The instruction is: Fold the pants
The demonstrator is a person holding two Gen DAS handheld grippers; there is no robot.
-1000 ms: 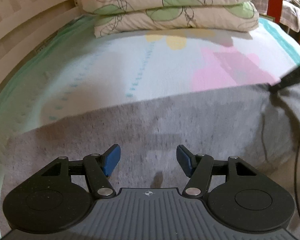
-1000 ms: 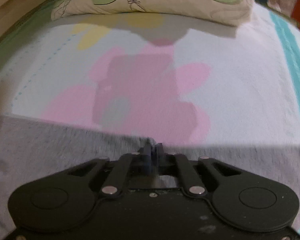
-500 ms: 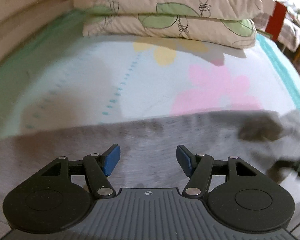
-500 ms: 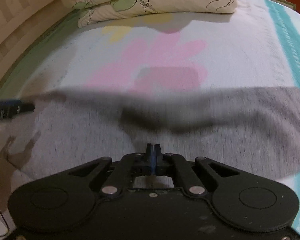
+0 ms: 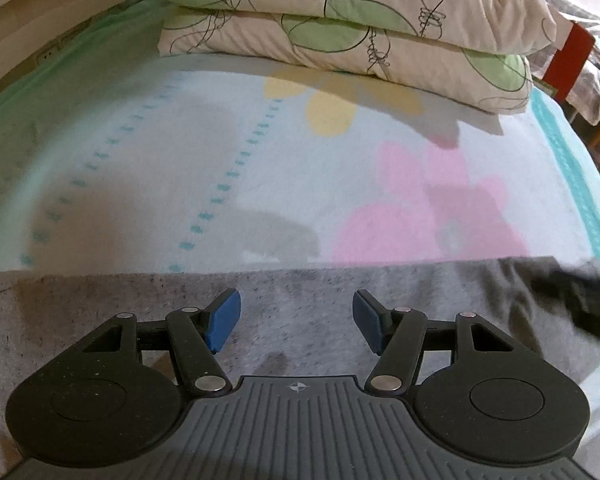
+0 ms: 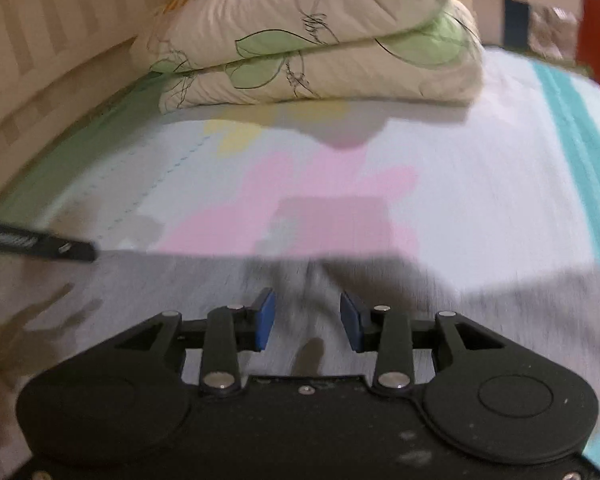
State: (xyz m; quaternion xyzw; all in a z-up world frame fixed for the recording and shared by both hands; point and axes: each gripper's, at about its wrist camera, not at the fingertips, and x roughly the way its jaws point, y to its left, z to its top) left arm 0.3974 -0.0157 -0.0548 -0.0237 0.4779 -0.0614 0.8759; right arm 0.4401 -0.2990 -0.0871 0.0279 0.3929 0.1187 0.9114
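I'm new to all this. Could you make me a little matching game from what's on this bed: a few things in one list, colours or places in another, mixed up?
Things:
1. pants
2. pillows
3. gripper pads
4. big flower on the sheet

Descriptions:
A. pink
B. grey, spread under both grippers
C. stacked at the far end of the bed
D. blue

Pairs: 1-B, 2-C, 3-D, 4-A

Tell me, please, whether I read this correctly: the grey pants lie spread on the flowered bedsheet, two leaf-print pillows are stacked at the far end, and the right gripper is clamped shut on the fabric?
Not quite. The right gripper is open: its jaws have just been opening, with grey pants fabric below them, unpinched, as the right wrist view shows. The bedsheet and stacked pillows are as you say.
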